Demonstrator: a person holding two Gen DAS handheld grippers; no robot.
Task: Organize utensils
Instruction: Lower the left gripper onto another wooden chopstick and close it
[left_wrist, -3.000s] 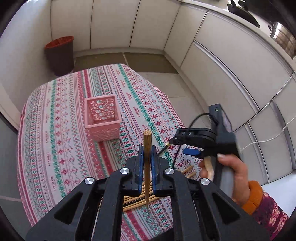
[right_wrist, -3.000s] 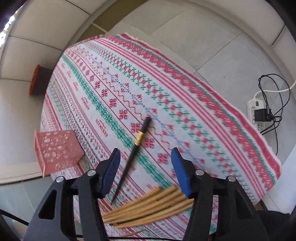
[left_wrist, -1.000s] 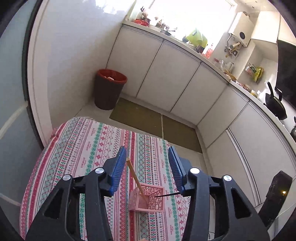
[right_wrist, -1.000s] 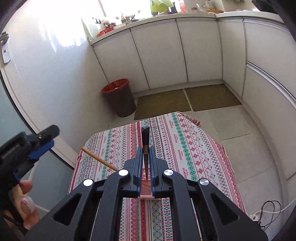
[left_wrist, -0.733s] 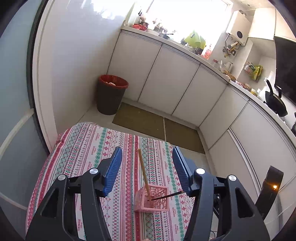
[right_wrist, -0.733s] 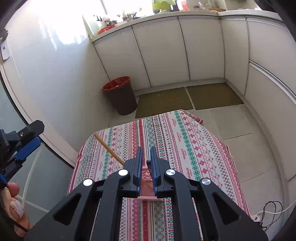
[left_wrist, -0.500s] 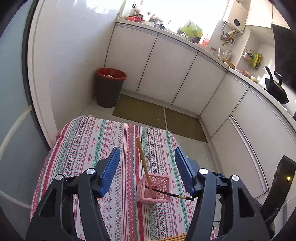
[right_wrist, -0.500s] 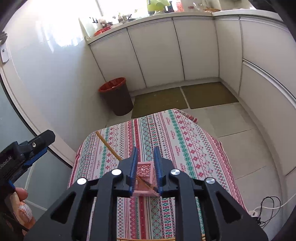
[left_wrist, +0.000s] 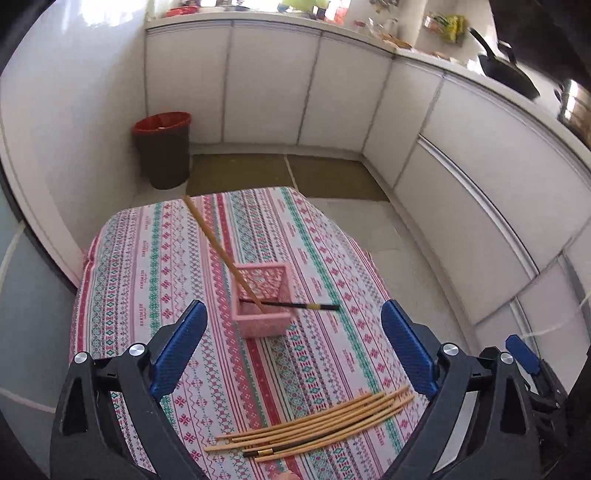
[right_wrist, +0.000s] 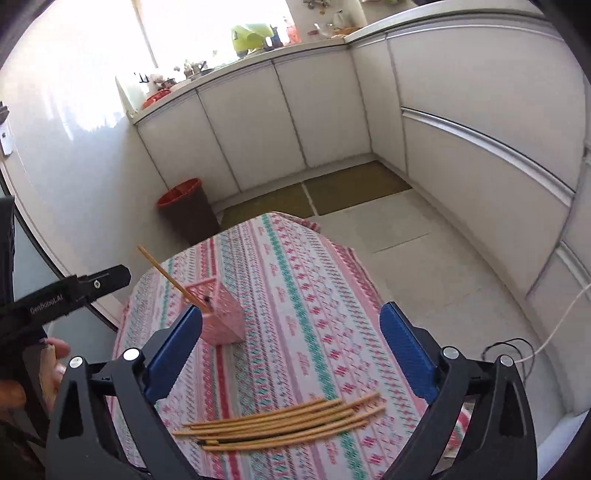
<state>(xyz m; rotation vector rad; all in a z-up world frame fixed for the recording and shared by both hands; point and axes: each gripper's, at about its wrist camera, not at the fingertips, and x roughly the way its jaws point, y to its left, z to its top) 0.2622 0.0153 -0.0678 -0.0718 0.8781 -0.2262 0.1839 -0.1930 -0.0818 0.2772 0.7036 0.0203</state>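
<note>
both my left claw (left_wrist: 291, 347) and right claw (right_wrist: 291, 350) are opening, empty; a bamboo chopstick (left_wrist: 218, 247) and a black chopstick (left_wrist: 295, 305) lean in the pink perforated plastic basket (left_wrist: 262, 325).

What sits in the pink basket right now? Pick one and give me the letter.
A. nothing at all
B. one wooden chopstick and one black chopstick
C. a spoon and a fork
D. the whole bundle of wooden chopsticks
B: in the left wrist view the pink basket holds a wooden chopstick leaning up out of it and a black chopstick poking out sideways, while the bundle lies on the tablecloth.
</note>
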